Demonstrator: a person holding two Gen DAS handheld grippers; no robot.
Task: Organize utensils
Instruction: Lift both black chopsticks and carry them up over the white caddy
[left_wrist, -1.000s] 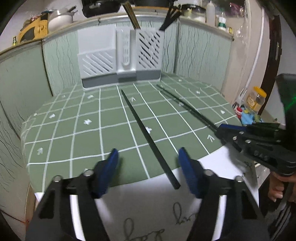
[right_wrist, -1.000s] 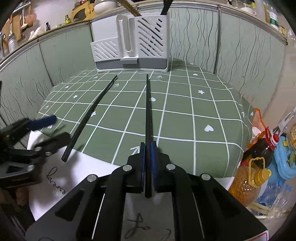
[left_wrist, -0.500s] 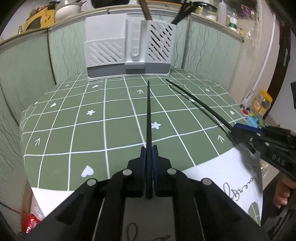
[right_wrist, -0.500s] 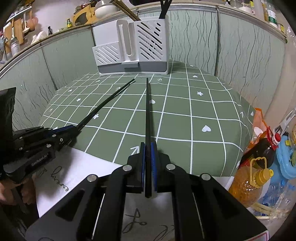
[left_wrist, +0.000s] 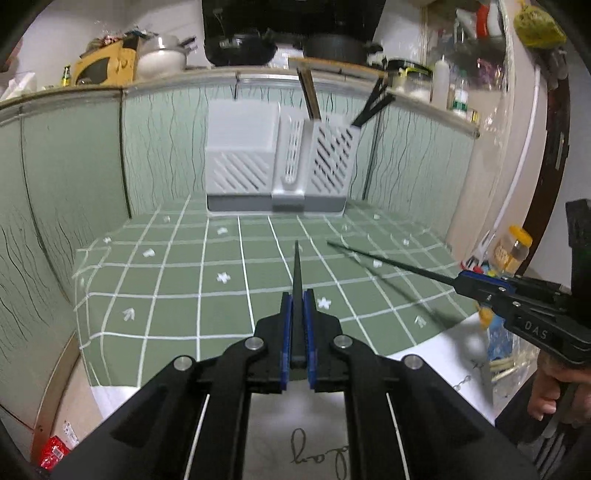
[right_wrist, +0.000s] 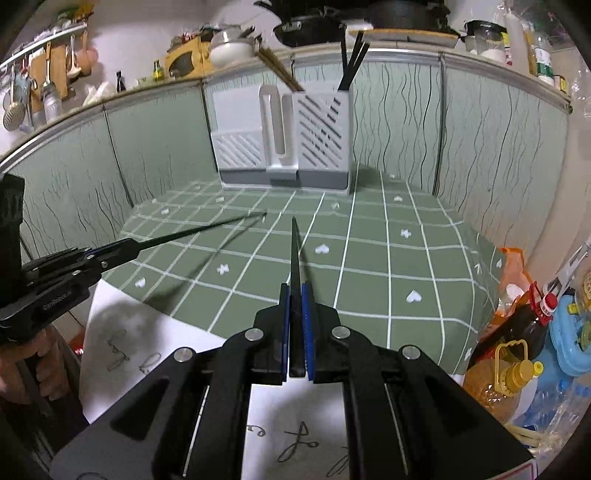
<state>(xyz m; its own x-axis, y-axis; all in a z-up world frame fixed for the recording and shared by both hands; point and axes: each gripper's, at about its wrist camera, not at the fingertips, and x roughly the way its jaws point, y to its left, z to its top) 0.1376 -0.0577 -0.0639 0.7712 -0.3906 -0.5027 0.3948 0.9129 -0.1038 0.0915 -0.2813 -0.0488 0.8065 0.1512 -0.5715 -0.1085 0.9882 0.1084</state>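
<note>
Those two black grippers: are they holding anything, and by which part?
Yes. The left gripper pinches one black chopstick at its thick end, and the right gripper pinches another black chopstick the same way; both thin tips point toward the utensil holder.

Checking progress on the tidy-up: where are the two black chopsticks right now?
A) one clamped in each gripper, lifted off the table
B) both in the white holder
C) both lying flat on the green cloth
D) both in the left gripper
A: the left gripper pinches one chopstick and the right gripper pinches the other chopstick, each casting a shadow on the cloth below.
</note>
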